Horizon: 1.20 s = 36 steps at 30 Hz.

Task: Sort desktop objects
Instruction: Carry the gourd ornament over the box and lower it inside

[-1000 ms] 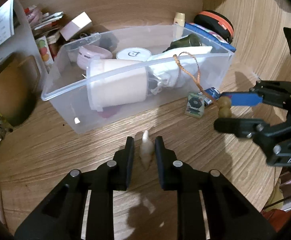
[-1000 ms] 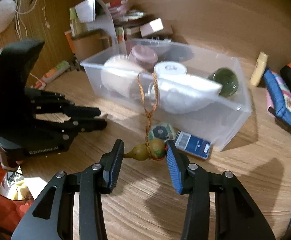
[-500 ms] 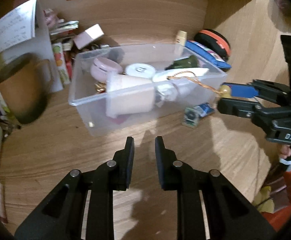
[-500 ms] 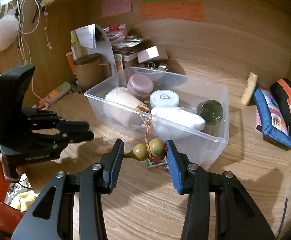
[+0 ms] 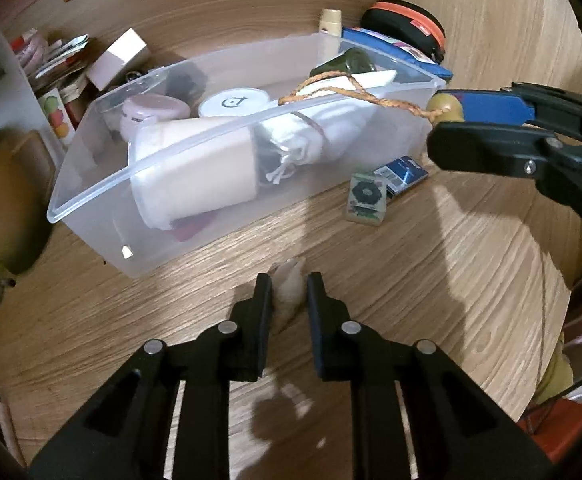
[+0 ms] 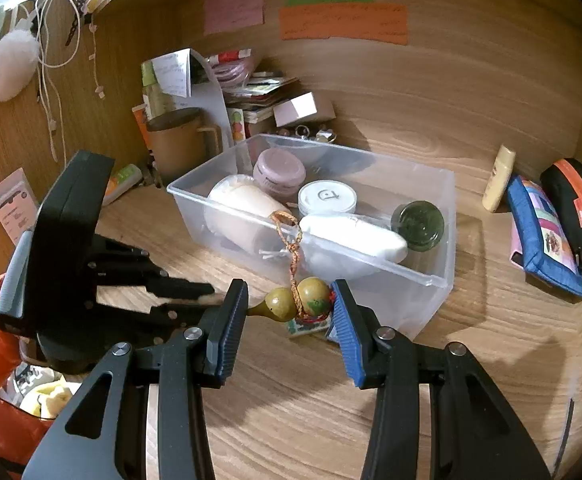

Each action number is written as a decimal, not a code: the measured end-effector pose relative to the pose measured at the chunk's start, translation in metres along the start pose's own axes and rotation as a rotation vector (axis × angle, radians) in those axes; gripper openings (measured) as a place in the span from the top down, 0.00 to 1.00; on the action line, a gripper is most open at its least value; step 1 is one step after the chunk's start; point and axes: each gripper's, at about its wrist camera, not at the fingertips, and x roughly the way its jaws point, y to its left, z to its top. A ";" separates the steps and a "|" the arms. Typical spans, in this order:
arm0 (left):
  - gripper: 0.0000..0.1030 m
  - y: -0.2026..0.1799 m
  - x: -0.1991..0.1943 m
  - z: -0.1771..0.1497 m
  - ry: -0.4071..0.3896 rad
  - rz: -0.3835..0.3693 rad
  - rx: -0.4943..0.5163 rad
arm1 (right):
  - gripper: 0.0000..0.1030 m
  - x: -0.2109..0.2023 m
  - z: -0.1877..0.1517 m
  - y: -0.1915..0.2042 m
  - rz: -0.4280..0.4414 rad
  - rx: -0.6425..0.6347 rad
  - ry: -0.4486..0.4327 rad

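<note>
Holding jars, white bottle, pouch: clear bin (image 6: 443, 280).

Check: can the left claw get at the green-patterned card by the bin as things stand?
Probably not yet. The left claw is shut on a pale fuzzy object. The card lies bare on the desk beside the clear bin; nothing blocks the way.

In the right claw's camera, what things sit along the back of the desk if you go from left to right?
Brown mug → pale pink box → cream bottle → blue pouch → black and orange case.
</note>
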 end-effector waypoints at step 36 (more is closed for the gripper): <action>0.84 0.053 -0.034 0.085 -0.226 0.073 -0.123 | 0.62 0.059 0.067 -0.044 0.014 0.035 -0.039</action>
